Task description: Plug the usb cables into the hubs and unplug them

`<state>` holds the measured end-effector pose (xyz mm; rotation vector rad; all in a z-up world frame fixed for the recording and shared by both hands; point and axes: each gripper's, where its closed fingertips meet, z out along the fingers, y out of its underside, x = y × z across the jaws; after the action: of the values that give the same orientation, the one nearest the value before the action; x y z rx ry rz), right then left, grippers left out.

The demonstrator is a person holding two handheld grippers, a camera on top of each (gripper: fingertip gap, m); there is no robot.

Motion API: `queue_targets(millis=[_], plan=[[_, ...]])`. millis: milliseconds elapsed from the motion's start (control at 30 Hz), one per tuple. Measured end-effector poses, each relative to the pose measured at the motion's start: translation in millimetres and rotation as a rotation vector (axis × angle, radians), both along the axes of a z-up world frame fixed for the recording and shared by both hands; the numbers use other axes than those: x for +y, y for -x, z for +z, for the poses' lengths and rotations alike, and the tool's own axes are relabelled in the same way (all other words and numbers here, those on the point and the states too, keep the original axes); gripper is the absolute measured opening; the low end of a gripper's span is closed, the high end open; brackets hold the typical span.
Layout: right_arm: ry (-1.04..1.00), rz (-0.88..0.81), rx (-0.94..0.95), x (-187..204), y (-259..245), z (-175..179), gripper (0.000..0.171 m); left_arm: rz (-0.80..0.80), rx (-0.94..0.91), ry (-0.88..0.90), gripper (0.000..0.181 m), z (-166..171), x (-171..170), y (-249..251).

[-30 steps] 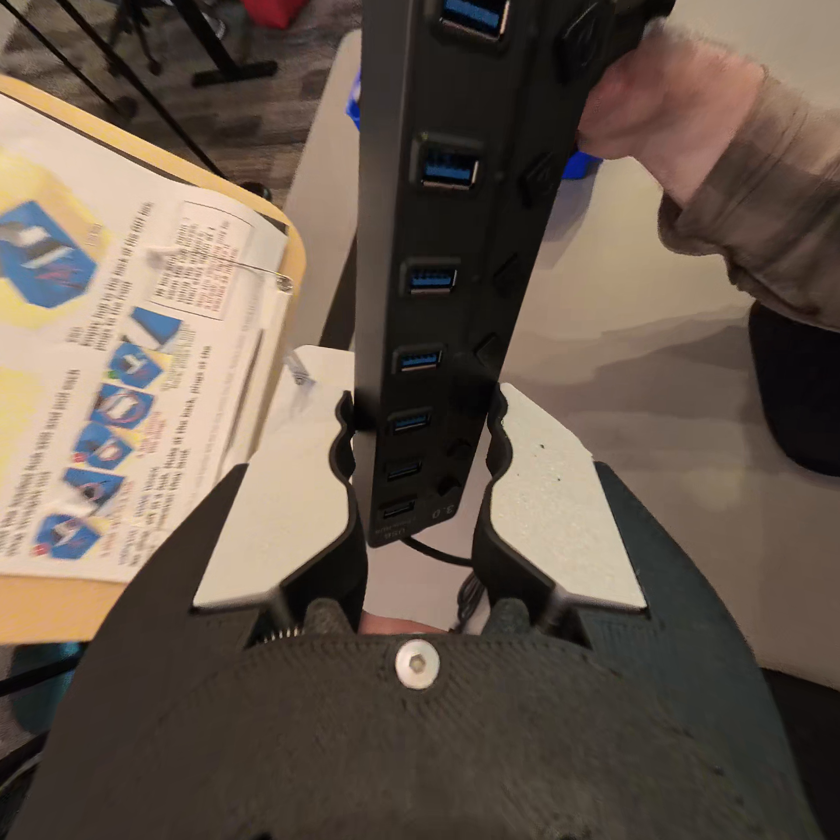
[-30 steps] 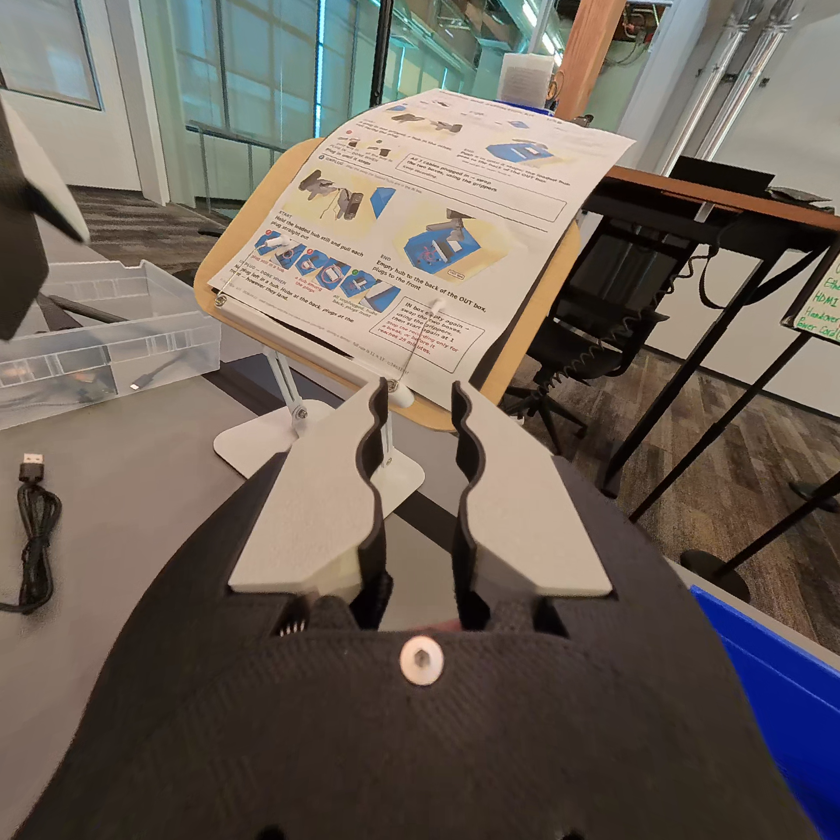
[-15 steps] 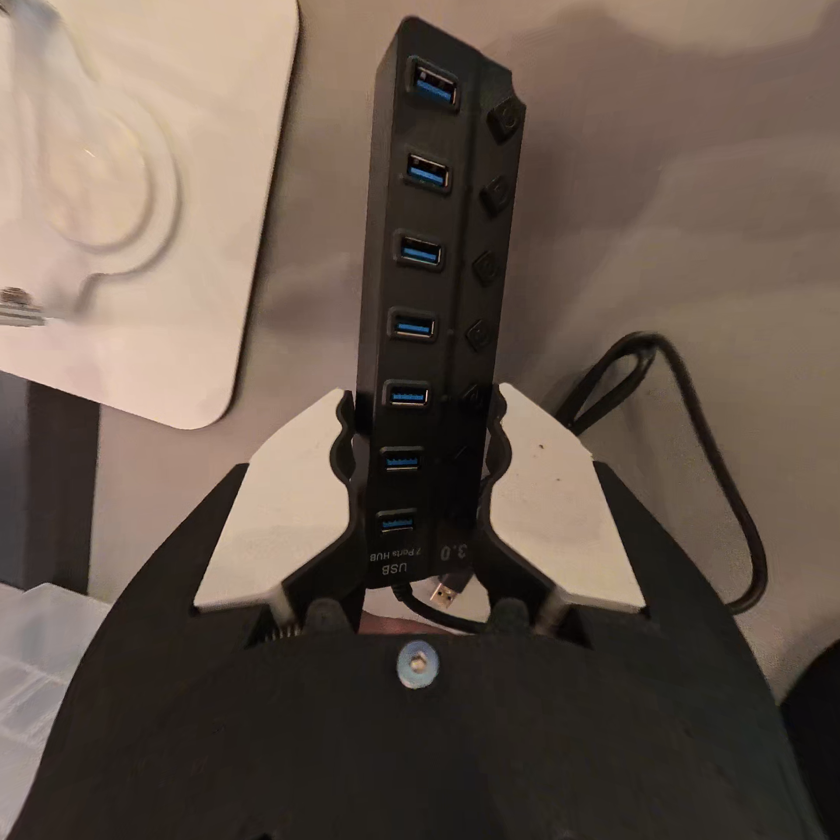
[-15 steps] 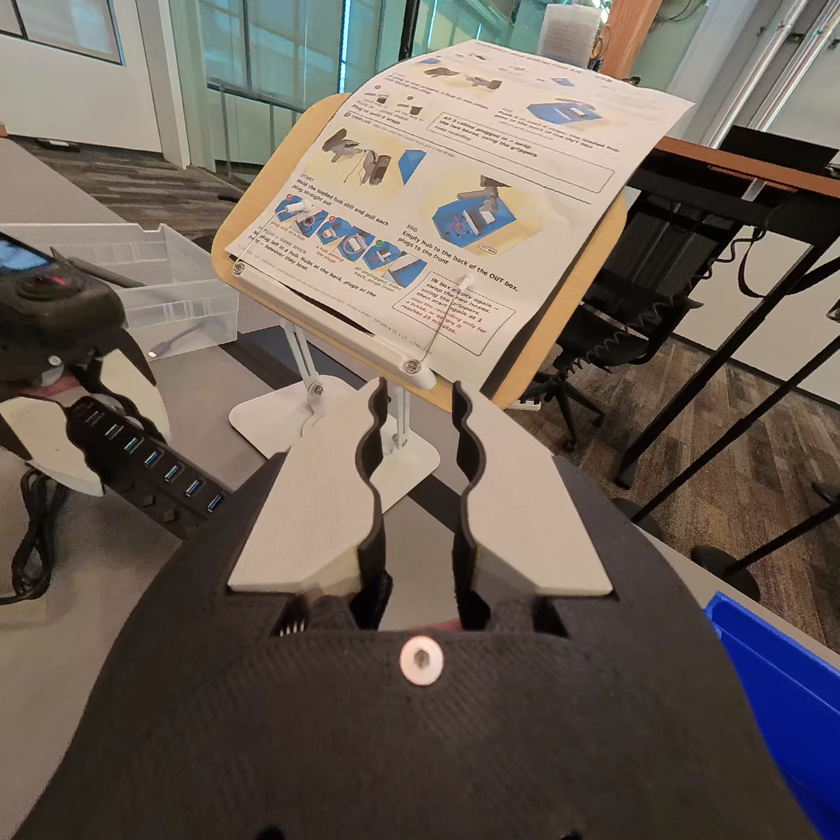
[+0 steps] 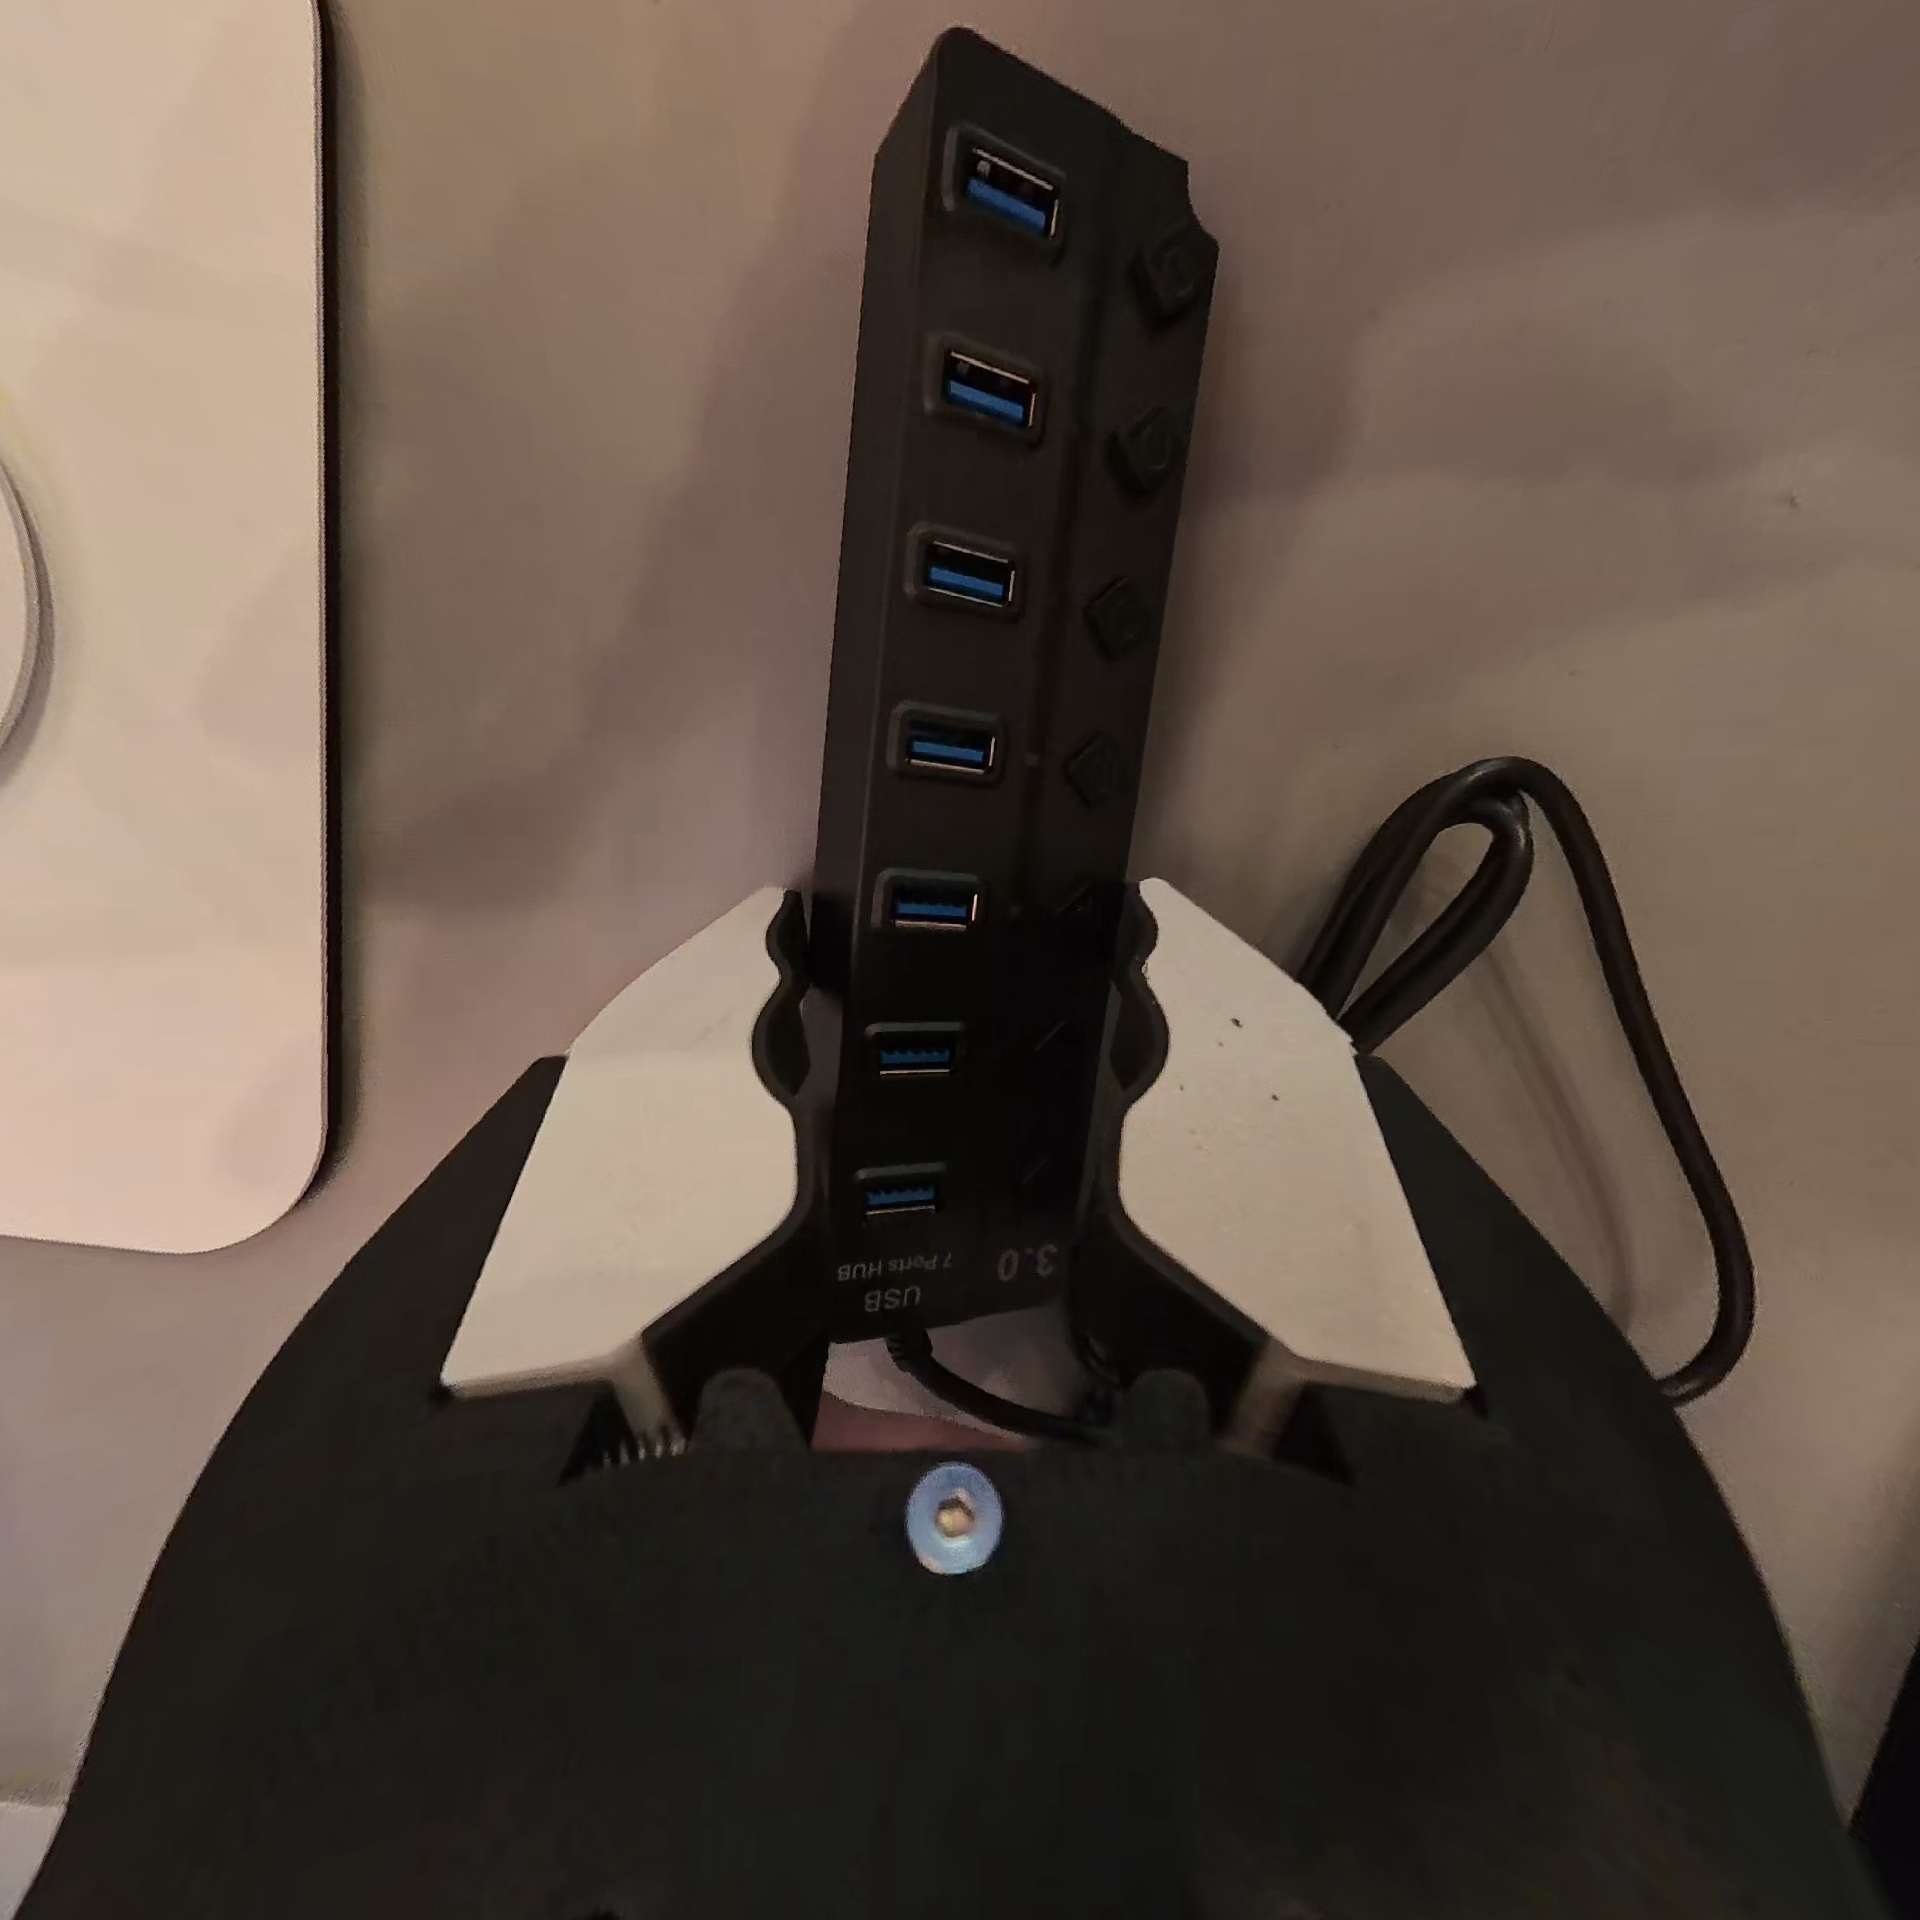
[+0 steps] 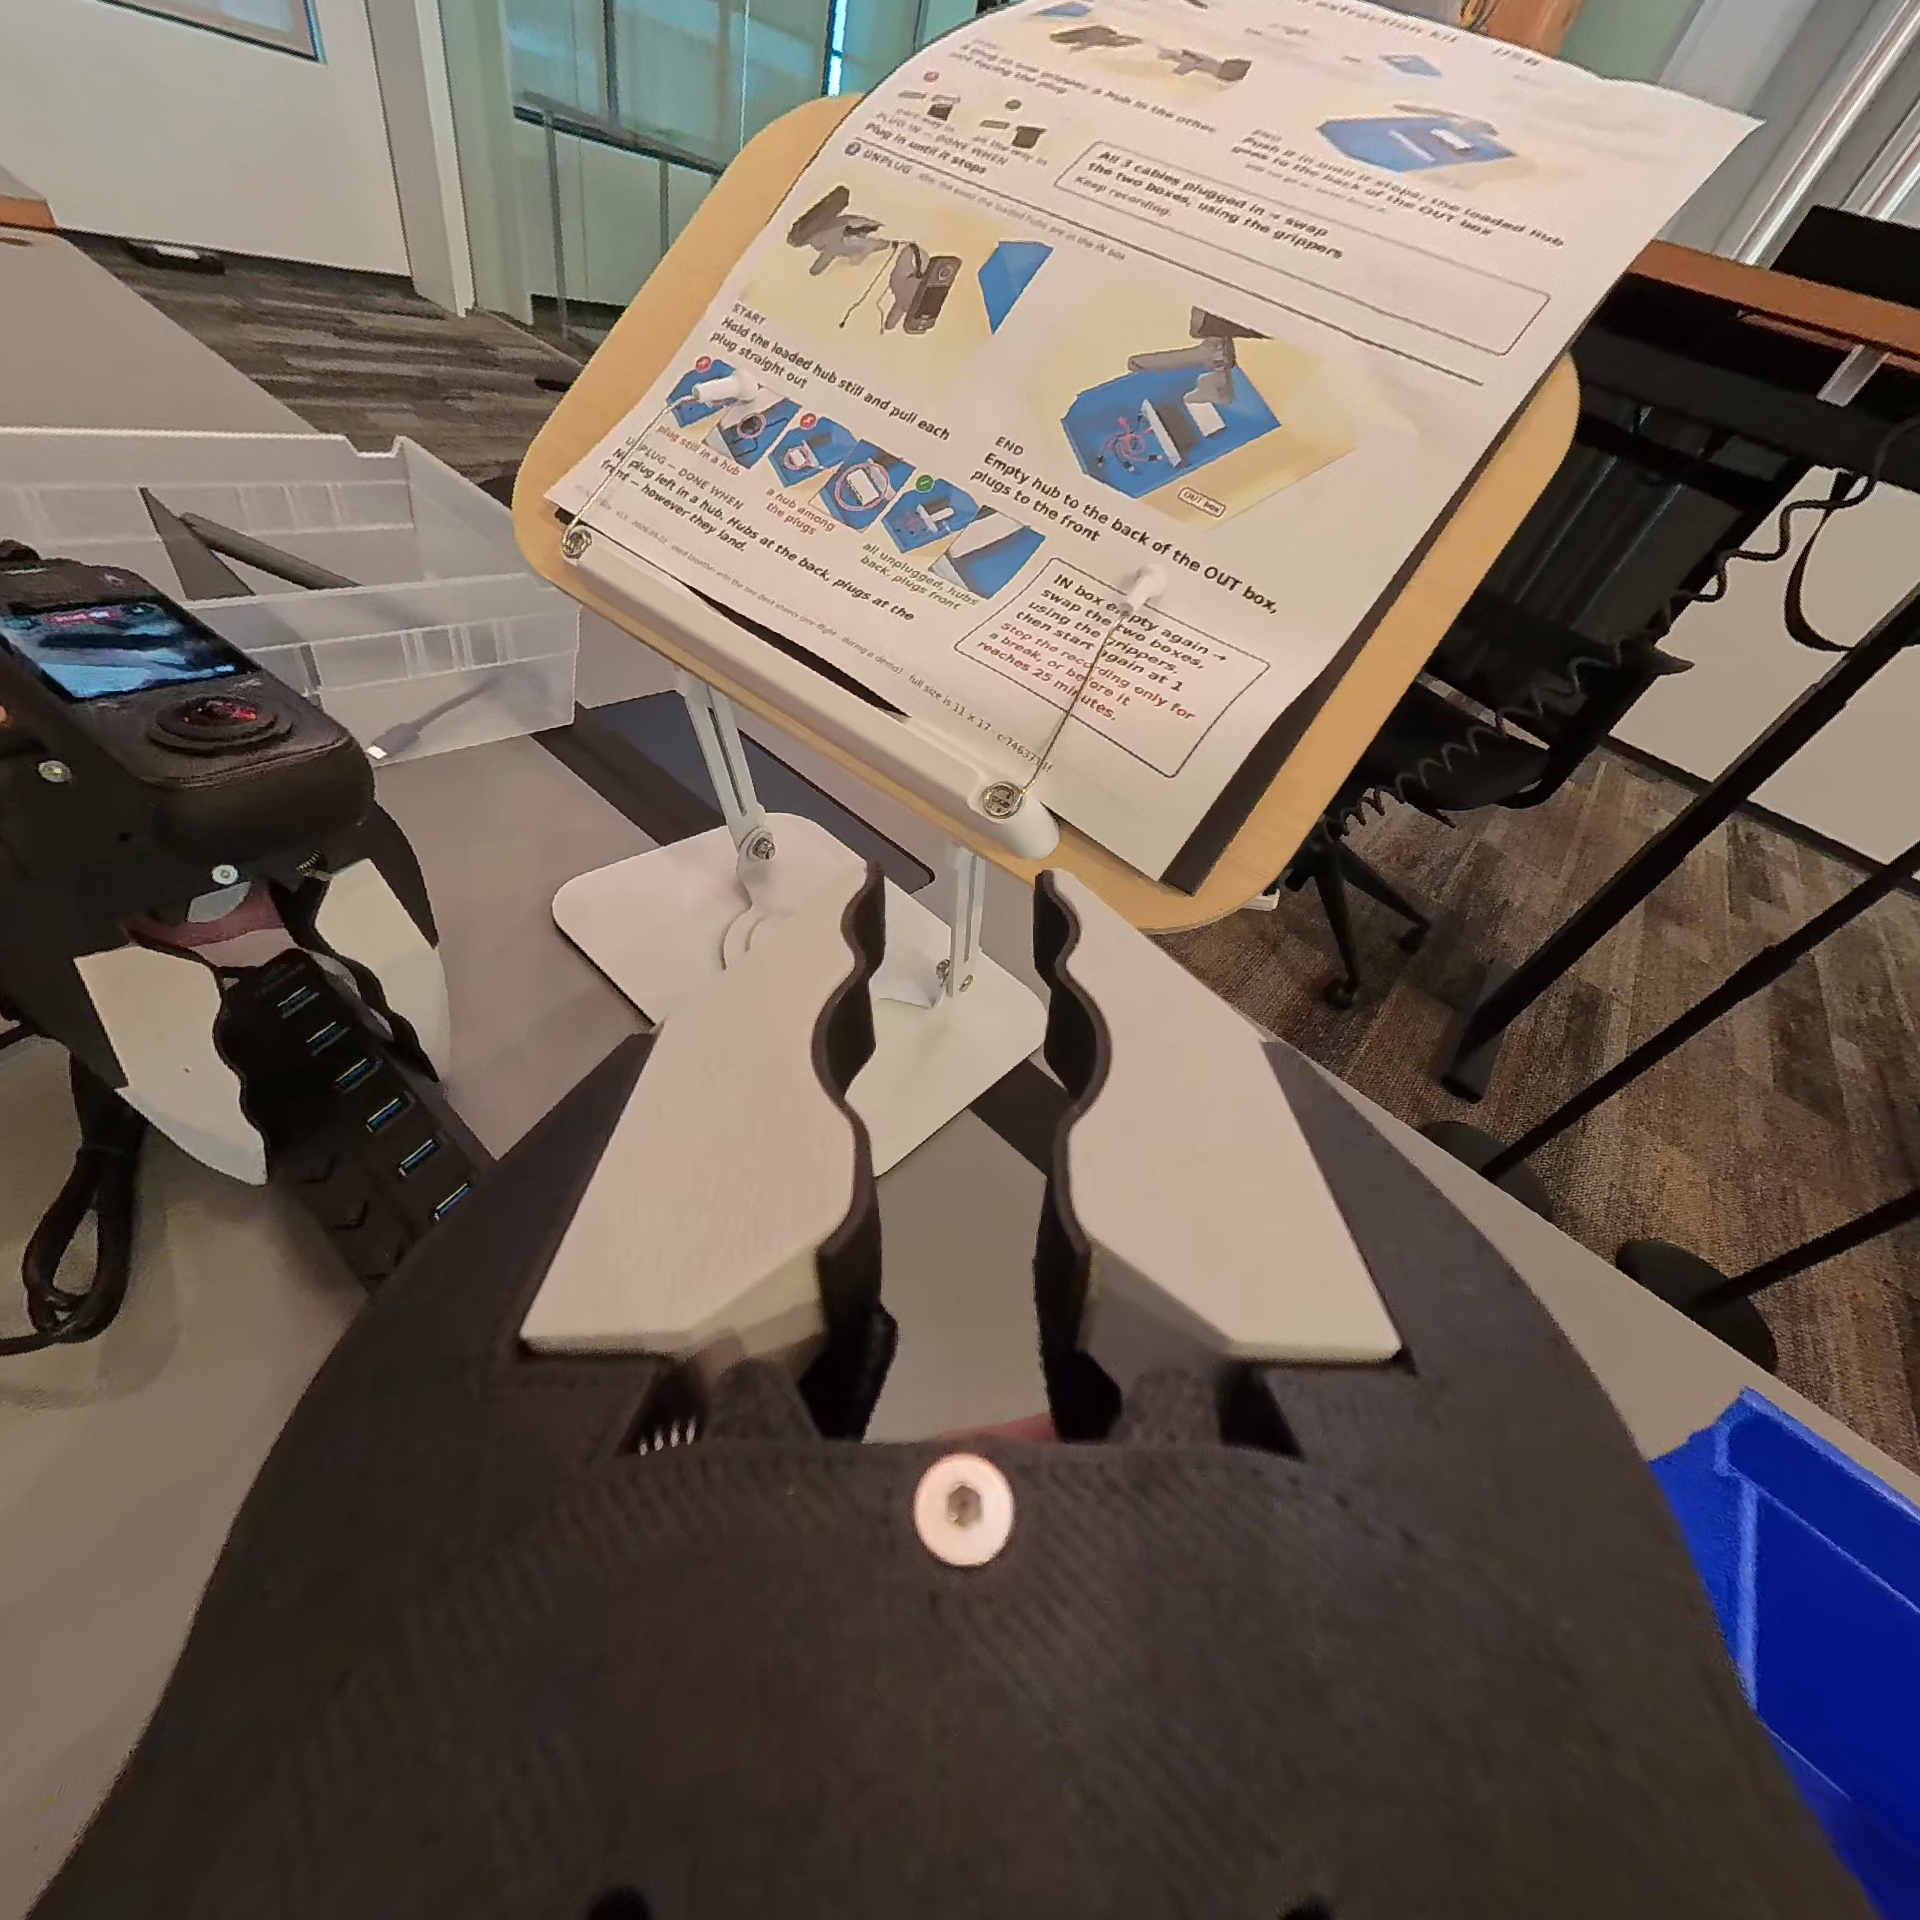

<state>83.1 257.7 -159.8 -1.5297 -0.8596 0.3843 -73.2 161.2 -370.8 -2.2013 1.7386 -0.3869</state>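
Observation:
My left gripper [image 5: 961, 925] is shut on the near end of a long black USB hub [image 5: 997, 582] with several blue ports, all empty, held low over the grey table. The hub's own black cable [image 5: 1621, 1049] loops on the table to the right. In the right wrist view the left gripper [image 6: 260, 1049] shows at far left with the hub [image 6: 364, 1132] pointing down toward the table. My right gripper [image 6: 956, 914] is open a little and empty, above the table facing the document stand.
A wooden document stand [image 6: 1039, 436] holding a printed sheet rests on a white base plate [image 6: 831, 997], which also shows at left in the left wrist view [image 5: 156, 623]. A clear plastic tray [image 6: 312, 582] sits behind. A blue bin [image 6: 1829, 1621] is at lower right. Office chairs and desks stand beyond the table edge. Spacing between my two grippers at the tips: around 30 centimetres.
My left gripper has swung down with the hub from facing the stand and a person's hand to low over the table. The right gripper has moved closer to the stand.

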Motion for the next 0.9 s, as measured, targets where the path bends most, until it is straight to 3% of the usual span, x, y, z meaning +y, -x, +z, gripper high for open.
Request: queue_targets(millis=[133, 233, 367, 500, 600, 767, 900], plan=[[0.010, 0.014, -0.012, 0, 5, -5, 0.027, -0.002, -0.004, 0.003, 0.060, -2, 0, 0], [0.017, 0.023, -0.022, -1, 9, -8, 0.027, 0.037, -0.038, 0.062, 0.076, -1, -3, -5], [0.015, 0.032, -0.039, -2, 14, -11, 0.028, 0.088, -0.085, -0.057, 0.078, 9, 9, -8], [0.013, 0.034, -0.038, -1, 15, -12, 0.028, 0.156, -0.198, -0.255, 0.077, 49, 17, -6], [0.013, 0.036, -0.032, 0, 17, -14, 0.028, 0.200, -0.260, -0.466, 0.068, 97, 15, 10], [0.021, 0.046, -0.046, 0, 21, -19, 0.028, 0.262, -0.257, -0.679, 0.040, 166, -11, 83], [0.031, 0.061, -0.049, -1, 27, -23, 0.028, 0.325, -0.002, -0.708, 0.035, 169, -15, 188]])
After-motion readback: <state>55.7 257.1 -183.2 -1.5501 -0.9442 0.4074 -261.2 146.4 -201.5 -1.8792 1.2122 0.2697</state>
